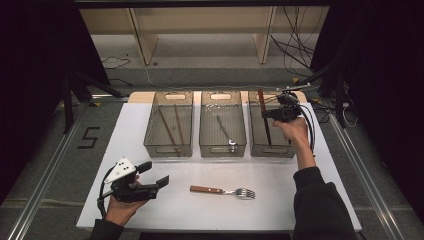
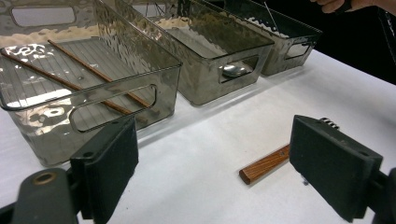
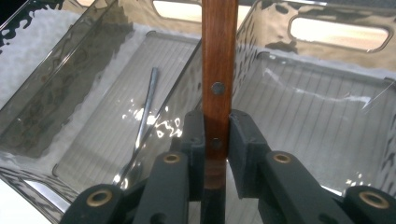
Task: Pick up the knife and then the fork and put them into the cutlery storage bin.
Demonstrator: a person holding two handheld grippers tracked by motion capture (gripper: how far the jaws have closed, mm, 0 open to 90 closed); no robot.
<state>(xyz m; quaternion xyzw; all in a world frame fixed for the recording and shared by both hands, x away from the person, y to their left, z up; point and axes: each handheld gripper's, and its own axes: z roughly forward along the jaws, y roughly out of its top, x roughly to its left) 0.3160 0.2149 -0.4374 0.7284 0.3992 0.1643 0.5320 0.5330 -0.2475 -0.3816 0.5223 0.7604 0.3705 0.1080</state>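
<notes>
Two grippers, three bins, one knife held over the right bin

One left gripper (image 1: pixel 152 176) is held near the front left of the white table (image 1: pixel 280 205), its jaws spread wide with nothing between them. One fork (image 1: pixel 223 191) with a wooden handle is seen lying flat on the table just to the right of it, apart from both jaws.

Three clear bins are lined up farther back. Two chopsticks (image 1: pixel 171 127) are counted in the left bin (image 1: pixel 150 145), and one spoon (image 1: pixel 226 132) in the middle bin (image 1: pixel 223 149). Over the right bin (image 1: pixel 255 145), one right gripper (image 3: pixel 216 135) is held, its jaws pressed together on the wooden handle of one knife (image 1: pixel 263 120), which is kept upright and slightly tilted, its dark blade reaching down inside that bin.
</notes>
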